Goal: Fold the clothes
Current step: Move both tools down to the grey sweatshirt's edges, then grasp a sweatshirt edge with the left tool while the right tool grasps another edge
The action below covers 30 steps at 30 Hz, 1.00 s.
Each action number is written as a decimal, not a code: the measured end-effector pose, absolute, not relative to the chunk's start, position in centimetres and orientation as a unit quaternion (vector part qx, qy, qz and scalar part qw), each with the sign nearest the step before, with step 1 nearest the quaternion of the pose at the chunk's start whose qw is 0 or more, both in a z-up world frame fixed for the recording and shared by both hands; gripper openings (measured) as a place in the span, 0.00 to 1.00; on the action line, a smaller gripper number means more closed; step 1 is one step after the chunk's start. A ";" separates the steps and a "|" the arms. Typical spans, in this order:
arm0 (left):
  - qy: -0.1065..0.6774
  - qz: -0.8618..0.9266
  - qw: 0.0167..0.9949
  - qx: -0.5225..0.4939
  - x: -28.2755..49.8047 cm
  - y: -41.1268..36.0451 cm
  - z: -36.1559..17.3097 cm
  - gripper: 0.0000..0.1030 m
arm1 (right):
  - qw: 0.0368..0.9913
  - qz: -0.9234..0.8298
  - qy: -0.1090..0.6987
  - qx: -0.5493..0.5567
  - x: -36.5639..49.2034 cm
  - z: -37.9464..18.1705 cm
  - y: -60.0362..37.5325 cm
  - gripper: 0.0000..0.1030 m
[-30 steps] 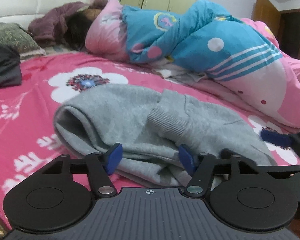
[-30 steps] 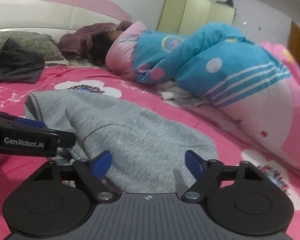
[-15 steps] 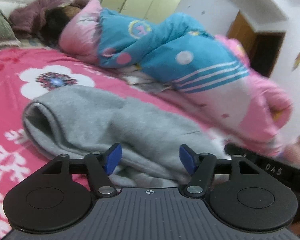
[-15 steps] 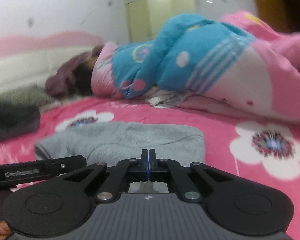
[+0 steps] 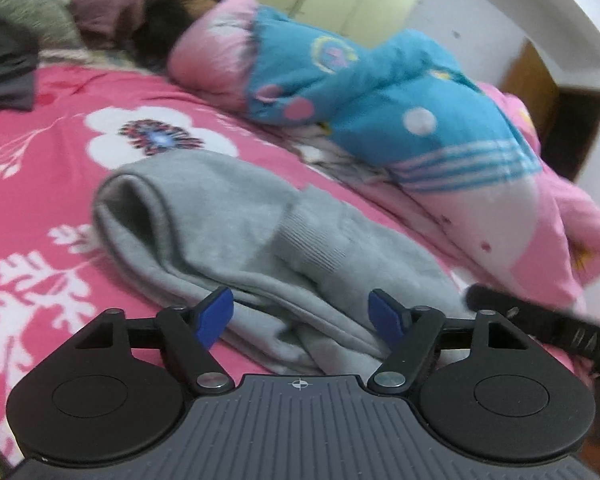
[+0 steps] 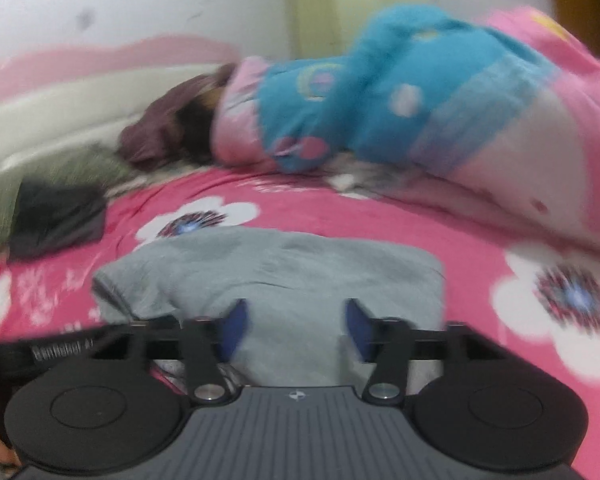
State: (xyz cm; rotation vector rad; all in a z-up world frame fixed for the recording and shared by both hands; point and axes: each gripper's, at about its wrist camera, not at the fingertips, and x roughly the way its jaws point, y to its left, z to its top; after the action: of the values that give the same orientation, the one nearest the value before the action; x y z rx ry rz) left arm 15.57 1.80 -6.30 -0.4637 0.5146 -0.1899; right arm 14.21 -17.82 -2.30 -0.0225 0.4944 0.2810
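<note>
A grey sweatshirt lies folded into a compact bundle on the pink flowered bedsheet. A ribbed cuff shows on top of it. My left gripper is open at the bundle's near edge, its blue pads either side of the cloth without pinching it. In the right wrist view the same grey sweatshirt lies flat and roughly rectangular, and my right gripper is open just over its near edge. The right gripper's black body shows at the right edge of the left wrist view.
A rolled blue and pink quilt lies across the far side of the bed. A person's dark hair shows beside it near a maroon garment. A dark folded garment sits at the far left by the headboard. A brown door stands at the right.
The right gripper went from open to shut half a second ago and has opened again over the sweatshirt's near edge. The left gripper stayed open while its view swung left again.
</note>
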 end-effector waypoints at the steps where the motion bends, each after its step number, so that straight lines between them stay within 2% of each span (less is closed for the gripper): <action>1: 0.247 -0.085 0.937 -0.233 15.6 2.2 -6.2 0.66 | 0.959 0.142 0.245 -0.017 14.5 -2.6 -17.4 0.68; 6: 0.236 -0.072 0.936 -0.253 15.7 3.4 -5.9 0.61 | 0.954 0.159 0.250 -0.047 16.2 -4.4 -15.4 0.69; 9: 0.233 -0.081 0.934 -0.258 15.7 3.4 -5.9 0.61 | 0.951 0.169 0.252 -0.064 17.2 -5.4 -14.1 0.49; 10: 0.233 -0.086 0.933 -0.259 15.7 3.3 -5.8 0.61 | 0.950 0.172 0.253 -0.062 17.4 -5.6 -14.0 0.35; 11: 0.232 -0.093 0.933 -0.260 15.6 3.2 -5.8 0.61 | 0.951 0.170 0.255 -0.033 17.3 -5.2 -14.7 0.25; 14: 0.230 -0.122 0.927 -0.271 15.4 3.0 -5.8 0.66 | 0.950 0.166 0.259 0.048 17.2 -4.6 -17.1 0.14; 18: 0.227 -0.169 0.915 -0.288 15.0 2.6 -5.8 0.77 | 0.931 0.179 0.272 0.165 16.9 -4.8 -20.7 0.11; 20: 0.222 -0.194 0.909 -0.293 14.7 2.4 -5.6 0.82 | 0.926 0.189 0.274 0.177 16.3 -5.1 -21.4 0.11; 24: 0.235 -0.229 0.892 -0.310 14.8 2.1 -5.7 0.83 | 0.924 0.209 0.274 0.167 13.6 -5.1 -21.5 0.11; 27: 0.250 -0.236 0.881 -0.325 14.9 2.0 -6.2 0.73 | 0.924 0.220 0.270 0.161 11.1 -4.9 -21.5 0.11; 29: 0.257 -0.248 0.876 -0.325 14.7 1.8 -6.4 0.59 | 0.925 0.222 0.269 0.155 9.6 -4.9 -21.4 0.11; 30: 0.253 -0.247 0.881 -0.313 14.3 1.5 -6.3 0.56 | 0.925 0.220 0.270 0.153 8.9 -5.0 -21.4 0.11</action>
State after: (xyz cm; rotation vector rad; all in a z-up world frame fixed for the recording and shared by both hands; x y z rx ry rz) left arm 14.33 1.53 -6.29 -0.6516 0.5277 -0.5153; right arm 8.94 -21.42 -5.04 0.3144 0.5540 0.4505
